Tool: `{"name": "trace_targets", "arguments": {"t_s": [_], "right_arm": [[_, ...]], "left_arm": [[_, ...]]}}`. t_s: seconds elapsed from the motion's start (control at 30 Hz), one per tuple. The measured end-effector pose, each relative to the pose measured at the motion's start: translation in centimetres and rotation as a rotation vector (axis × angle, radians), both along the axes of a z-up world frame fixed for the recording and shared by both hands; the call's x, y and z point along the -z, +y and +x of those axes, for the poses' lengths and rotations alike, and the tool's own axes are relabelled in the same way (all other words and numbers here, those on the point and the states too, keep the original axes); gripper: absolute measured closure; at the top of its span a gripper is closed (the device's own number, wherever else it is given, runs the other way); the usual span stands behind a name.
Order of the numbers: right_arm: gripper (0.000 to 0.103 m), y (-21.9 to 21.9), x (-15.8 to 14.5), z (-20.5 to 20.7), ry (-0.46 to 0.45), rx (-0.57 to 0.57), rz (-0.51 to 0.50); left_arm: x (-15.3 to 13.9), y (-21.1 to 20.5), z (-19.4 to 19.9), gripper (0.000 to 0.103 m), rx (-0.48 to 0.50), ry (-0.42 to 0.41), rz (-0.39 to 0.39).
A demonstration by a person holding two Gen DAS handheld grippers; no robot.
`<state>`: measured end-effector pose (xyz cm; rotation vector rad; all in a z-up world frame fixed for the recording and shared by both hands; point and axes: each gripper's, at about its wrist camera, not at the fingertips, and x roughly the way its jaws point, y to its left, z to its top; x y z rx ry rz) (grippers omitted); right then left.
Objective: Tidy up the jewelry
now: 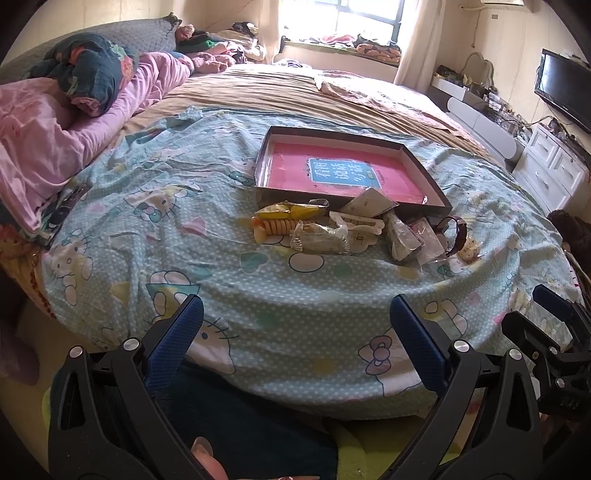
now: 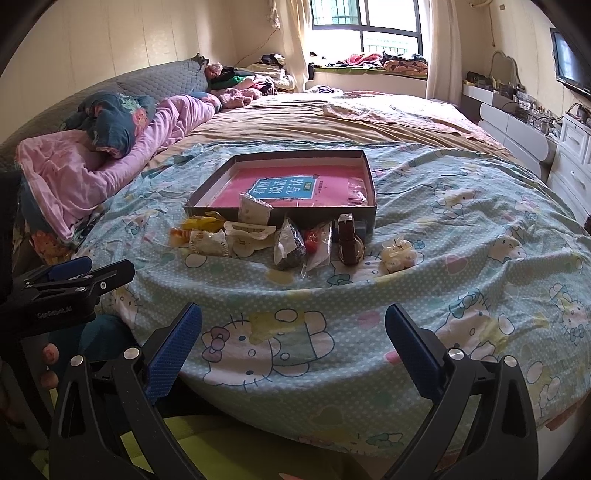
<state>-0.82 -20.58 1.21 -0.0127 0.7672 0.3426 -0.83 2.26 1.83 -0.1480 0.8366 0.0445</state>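
Box (image 2: 369, 192) sits mid-bed (image 2: 461, 258), w/ a book (image 2: 306, 188) lying flat inside. Jewelry in a row just in front of box: bagged pieces (image 2: 210, 238) at left, more bags (image 2: 291, 243) center, watch (image 2: 347, 240) right of those, small cluster (image 2: 397, 254) far right. Pillows (image 2: 110, 147) behind-left; dresser (image 2: 569, 155) right of bed.

We are in a lived-in bedroom of a home: a wide bed (image 2: 369, 122) fills most of the view, spread with a pale blue cartoon-cat sheet (image 2: 443, 295) near us and a tan cover farther off. On the left we see rumpled pink bedding (image 1: 44, 147) and a padded grey headboard (image 2: 159, 81). At the far end a curtained window (image 2: 365, 29) stands above a ledge heaped with clothes, while white drawers (image 1: 554, 166) and a wall-mounted television (image 1: 565, 92) line the right side.
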Motion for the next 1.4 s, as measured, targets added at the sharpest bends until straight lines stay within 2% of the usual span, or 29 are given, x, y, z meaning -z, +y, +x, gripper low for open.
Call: {"name": "trace_targets", "arguments": {"t_s": [0.57,0.77,0.97,1.17,1.4], "right_arm": [[0.004,0.0,-0.2,3.4,-0.008,-0.02,0.025],[0.004,-0.3,-0.1,5.4,-0.012,-0.009,0.026],[0.004,-0.8,0.1,7.6,-0.018,0.011,0.04],[0.004,-1.5,0.5,9.3,-0.012,0.031,0.051],[0.004,-2.1,1.7,10.7,0.015,0.047,0.048]], "left_arm": [[1.4,1.3,2.0,0.008,-0.046,0.049,0.005],[1.5,2.4,3.9,0.008,-0.085,0.067,0.014],[2.0,3.4,6.3,0.008,-0.107,0.094,-0.009],[3.0,3.3,8.3,0.008,-0.086,0.115,-0.065],[4.7,1.2,10.1,0.008,-0.009,0.146,-0.08]]}}
